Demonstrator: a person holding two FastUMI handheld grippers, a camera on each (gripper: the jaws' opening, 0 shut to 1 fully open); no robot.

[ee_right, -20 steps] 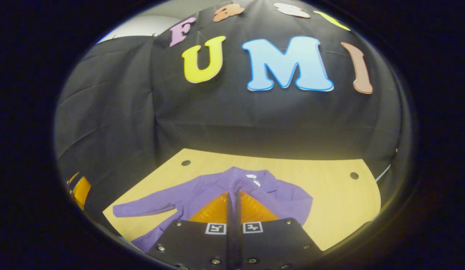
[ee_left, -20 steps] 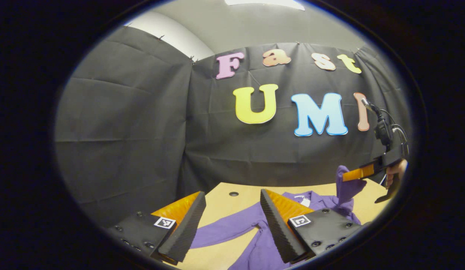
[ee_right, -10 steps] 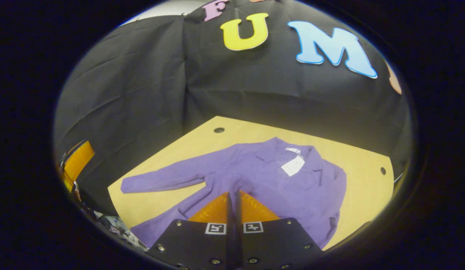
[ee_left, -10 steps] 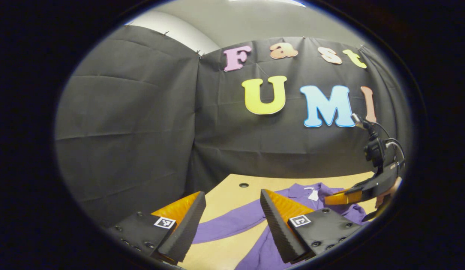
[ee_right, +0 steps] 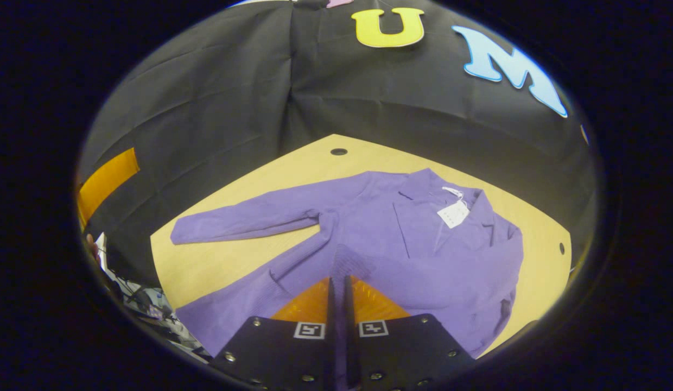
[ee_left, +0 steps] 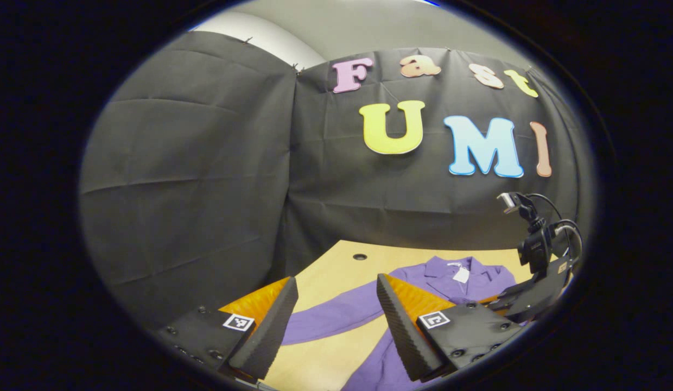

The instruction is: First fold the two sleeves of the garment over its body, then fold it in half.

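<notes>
A purple garment [ee_right: 423, 250] lies face up on the wooden table [ee_right: 217, 266], collar and white tag [ee_right: 454, 213] toward the far wall. One sleeve [ee_right: 244, 220] stretches flat to the left. My right gripper [ee_right: 339, 279] is shut on the ribbed cuff of the other sleeve [ee_right: 344, 260], holding it low over the garment's body. My left gripper [ee_left: 336, 285] hangs open above the stretched sleeve [ee_left: 336, 315], with nothing between its fingers. The right gripper [ee_left: 532, 296] also shows at the right of the left gripper view, over the garment [ee_left: 477, 277].
Black cloth walls close the table's far side and left side. The tabletop has small round holes [ee_right: 338, 151] near its far corners. Cables and clutter [ee_right: 146, 301] lie below the table's near left edge. Bare wood [ee_left: 336, 266] shows around the stretched sleeve.
My right gripper has come down and inward with the cuff, from raised in the air to low over the garment's body. The left gripper stayed open and shifted only slightly.
</notes>
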